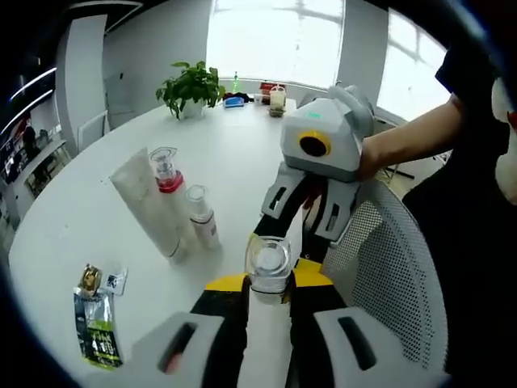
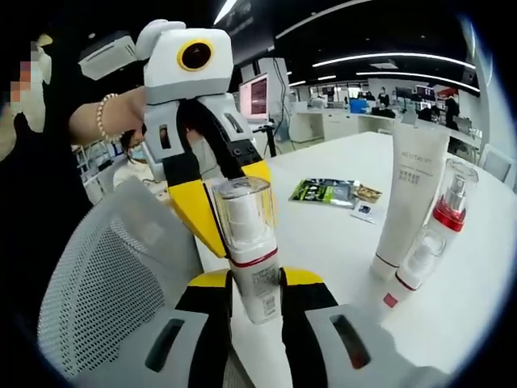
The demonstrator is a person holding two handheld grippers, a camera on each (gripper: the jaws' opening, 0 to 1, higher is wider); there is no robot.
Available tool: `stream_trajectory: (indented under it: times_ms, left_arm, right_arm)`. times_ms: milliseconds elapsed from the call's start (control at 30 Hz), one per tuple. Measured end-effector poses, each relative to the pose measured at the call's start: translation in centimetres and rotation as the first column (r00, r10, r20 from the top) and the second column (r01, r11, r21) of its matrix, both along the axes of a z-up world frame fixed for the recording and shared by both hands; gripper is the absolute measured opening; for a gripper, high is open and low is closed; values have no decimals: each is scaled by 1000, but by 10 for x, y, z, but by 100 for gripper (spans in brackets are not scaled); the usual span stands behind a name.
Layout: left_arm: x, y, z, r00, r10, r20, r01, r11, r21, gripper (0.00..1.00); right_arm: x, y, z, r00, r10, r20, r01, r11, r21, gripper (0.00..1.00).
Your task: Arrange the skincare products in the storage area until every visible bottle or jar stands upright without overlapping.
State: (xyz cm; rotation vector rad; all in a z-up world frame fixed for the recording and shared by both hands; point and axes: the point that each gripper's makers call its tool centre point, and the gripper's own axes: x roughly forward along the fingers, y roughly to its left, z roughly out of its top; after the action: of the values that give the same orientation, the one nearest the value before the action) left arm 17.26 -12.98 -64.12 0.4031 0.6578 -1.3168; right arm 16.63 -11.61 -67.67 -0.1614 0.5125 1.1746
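Both grippers have white-grey housings, black jaws with yellow tips and a yellow-ringed lens; the person wears a black short-sleeved top (image 1: 472,186) and a beaded bracelet (image 2: 102,115).

A white pump bottle (image 2: 249,250) with a clear cap and red band stands upright between yellow-tipped jaws. On the white table (image 1: 234,153), a tall white tube (image 1: 149,206), a red-collared bottle (image 1: 167,178) and a small white bottle (image 1: 202,217) stand upright, close together.

This is looking like an open-plan office; a large round white table (image 1: 242,153) is standing before bright windows (image 1: 275,36), with a potted plant (image 1: 191,87) sitting at its far edge; a white mesh office chair (image 2: 105,283) is standing beside it; behind, rows of desks with monitors (image 2: 254,97) are running under long ceiling lights (image 2: 380,58), and a person (image 2: 137,158) is sitting there.
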Motion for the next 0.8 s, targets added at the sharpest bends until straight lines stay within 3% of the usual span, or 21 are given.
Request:
stream_trajectory:
  times_ms: [433, 467, 500, 533, 567, 600, 700, 800]
  left_arm:
    - [1, -11, -27, 997, -69, 35, 66, 995, 69, 17]
    - [1, -11, -30, 997, -74, 34, 71, 995, 66, 17]
    - [2, -11, -31, 997, -72, 26, 70, 996, 58, 7]
    - [3, -9, -31, 997, -76, 29, 75, 995, 60, 5]
    - [5, -9, -31, 998, -57, 24, 56, 998, 31, 4]
    - [1, -11, -31, 996, -84, 25, 83, 996, 19, 4]
    - [3, -5, -42, 994, -96, 46, 93, 993, 76, 4]
    - [5, -1, -54, 994, -92, 53, 85, 990, 116, 4]
  right_arm:
    - [5, -13, -15, 999, -34, 5, 34, 997, -64, 26]
    - [6, -13, -15, 999, -34, 9, 35, 997, -69, 26]
    - [7, -17, -20, 999, -44, 11, 45, 994, -100, 29]
    - [7, -21, -22, 999, -48, 16, 49, 991, -124, 30]
    - [7, -18, -22, 999, -33, 22, 36, 993, -111, 27]
    - [5, -17, -21, 1000, -14, 24, 17, 993, -113, 22]
    - [5, -13, -17, 998, -23, 51, 27, 995, -92, 2]
    - [5, -18, -26, 999, -30, 40, 35, 989, -147, 8]
